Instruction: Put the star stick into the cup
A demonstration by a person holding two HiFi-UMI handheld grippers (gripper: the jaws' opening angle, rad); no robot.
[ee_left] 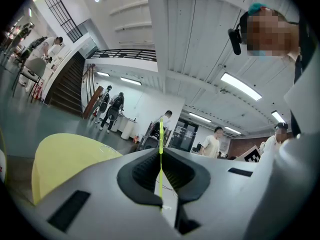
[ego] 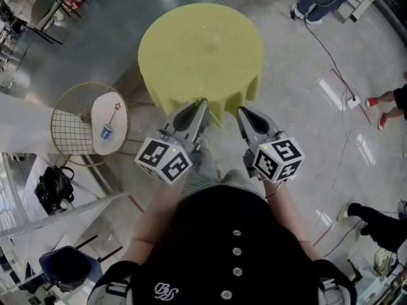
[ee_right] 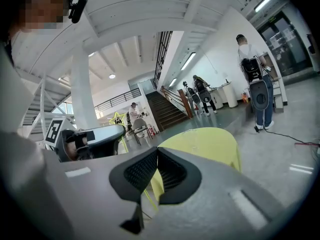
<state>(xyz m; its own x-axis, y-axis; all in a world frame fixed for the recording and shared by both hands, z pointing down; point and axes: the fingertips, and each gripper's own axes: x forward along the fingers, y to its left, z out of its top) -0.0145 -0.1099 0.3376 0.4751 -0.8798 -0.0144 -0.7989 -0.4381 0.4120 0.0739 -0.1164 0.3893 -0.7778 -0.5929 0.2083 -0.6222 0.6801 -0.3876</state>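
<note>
left gripper view: left hand-held gripper (ee_left: 160, 154) pinches star stick (ee_left: 161, 133); right hand-held gripper (ee_right: 157, 151) is pressed together.

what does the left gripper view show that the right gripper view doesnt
Only the left gripper view: the thin star stick pinched upright in the shut left gripper. Only the right gripper view: the yellow star at the stick's top, the left gripper seen from the side, and the right gripper shut on nothing. Both: the yellow table.
</note>
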